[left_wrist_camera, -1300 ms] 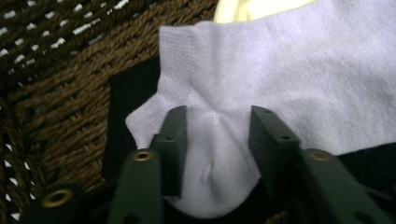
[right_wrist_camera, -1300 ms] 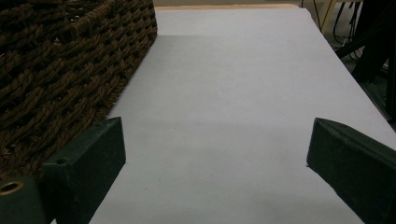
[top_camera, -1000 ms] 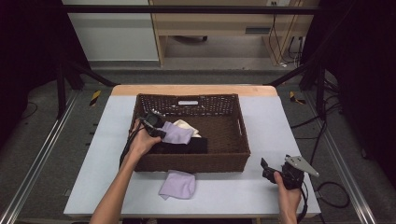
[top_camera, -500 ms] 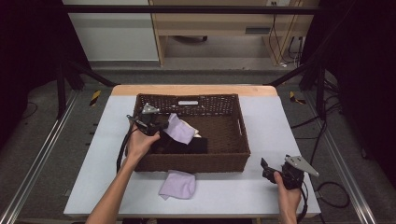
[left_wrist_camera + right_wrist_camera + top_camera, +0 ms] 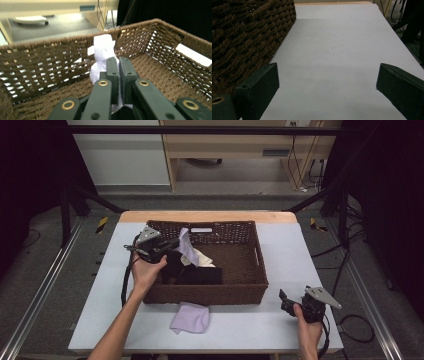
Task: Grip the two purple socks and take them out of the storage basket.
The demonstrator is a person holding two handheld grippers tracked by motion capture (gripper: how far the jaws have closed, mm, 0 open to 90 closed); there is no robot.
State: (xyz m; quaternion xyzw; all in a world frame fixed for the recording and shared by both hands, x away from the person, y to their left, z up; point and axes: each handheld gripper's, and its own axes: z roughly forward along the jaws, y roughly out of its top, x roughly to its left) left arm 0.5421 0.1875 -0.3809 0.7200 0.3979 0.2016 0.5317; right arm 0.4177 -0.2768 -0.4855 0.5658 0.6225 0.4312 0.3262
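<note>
Left gripper (image 5: 172,245) clamps a lilac cloth (image 5: 186,246), lifted above the wicker basket's (image 5: 210,294) left end, likely for removal. Right gripper (image 5: 290,302) rests wide apart, empty, near-right on the table (image 5: 280,250); another lilac cloth (image 5: 191,318) lies in front.

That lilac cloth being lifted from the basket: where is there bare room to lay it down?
The table is bare right of the basket, up to the right gripper, and along its left side. In front, another lilac cloth lies. The basket's left half is crowded with cloths and the left gripper.
</note>
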